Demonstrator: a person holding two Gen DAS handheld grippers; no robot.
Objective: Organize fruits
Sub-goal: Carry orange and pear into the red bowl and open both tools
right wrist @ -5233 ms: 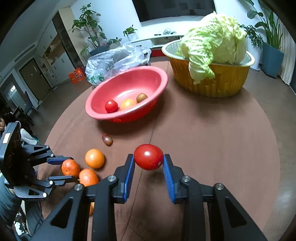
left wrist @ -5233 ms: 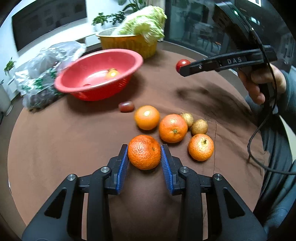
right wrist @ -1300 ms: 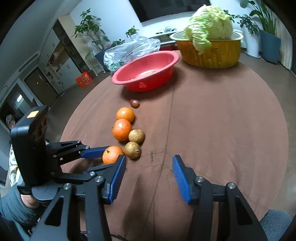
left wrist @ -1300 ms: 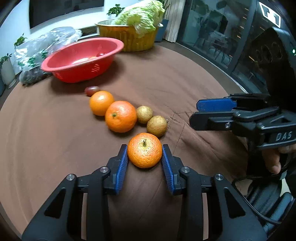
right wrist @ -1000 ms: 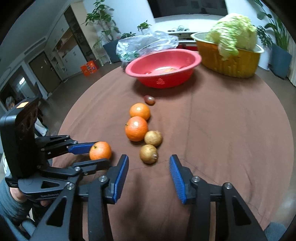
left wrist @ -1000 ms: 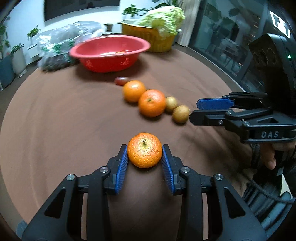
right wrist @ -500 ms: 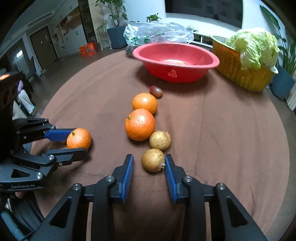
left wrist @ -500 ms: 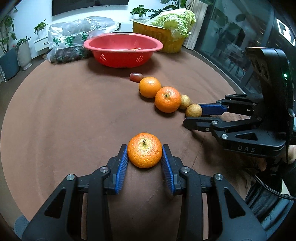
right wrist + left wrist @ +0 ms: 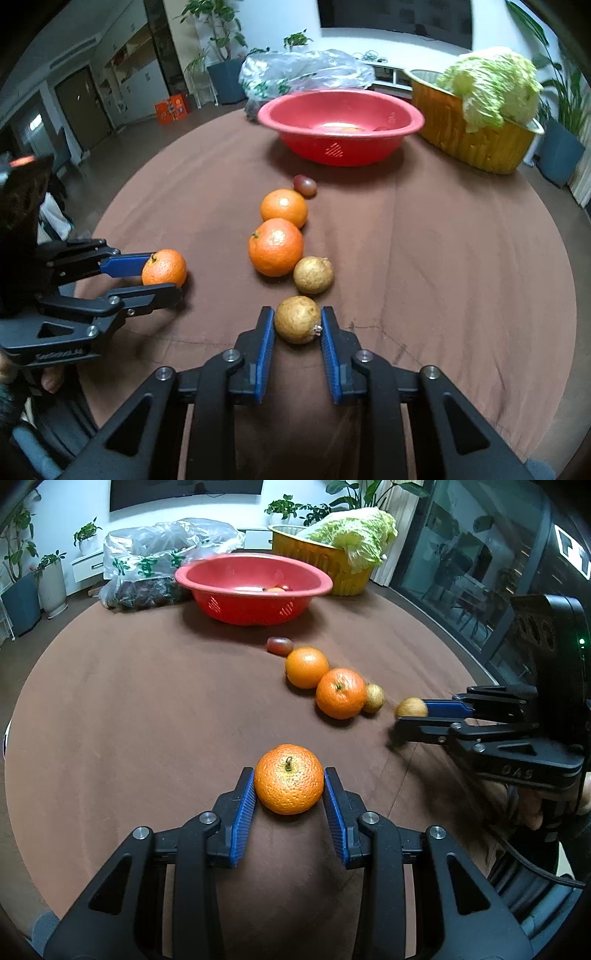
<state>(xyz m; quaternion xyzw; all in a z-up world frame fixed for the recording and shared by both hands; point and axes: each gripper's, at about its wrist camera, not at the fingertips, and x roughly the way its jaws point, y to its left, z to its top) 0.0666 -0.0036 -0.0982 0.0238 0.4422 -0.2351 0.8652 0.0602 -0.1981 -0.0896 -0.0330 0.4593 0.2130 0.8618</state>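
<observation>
My left gripper [image 9: 289, 791] is shut on an orange [image 9: 289, 778] held just above the brown tablecloth; it also shows in the right wrist view [image 9: 164, 268]. My right gripper [image 9: 297, 322] is shut on a brown round fruit [image 9: 297, 319], which shows in the left wrist view [image 9: 411, 707] too. A second brown fruit [image 9: 313, 275], two oranges [image 9: 276, 246] [image 9: 284, 207] and a small dark tomato [image 9: 304, 184] lie in a row toward the red bowl [image 9: 369, 151], which holds a few fruits.
A yellow basket [image 9: 476, 147] with a cabbage [image 9: 491, 86] stands back right. A plastic bag of dark produce [image 9: 147, 572] lies behind the red bowl. The round table's edge curves close on both sides.
My right gripper has closed on the nearest brown fruit. My left gripper still holds its orange and has drifted a little left of the row.
</observation>
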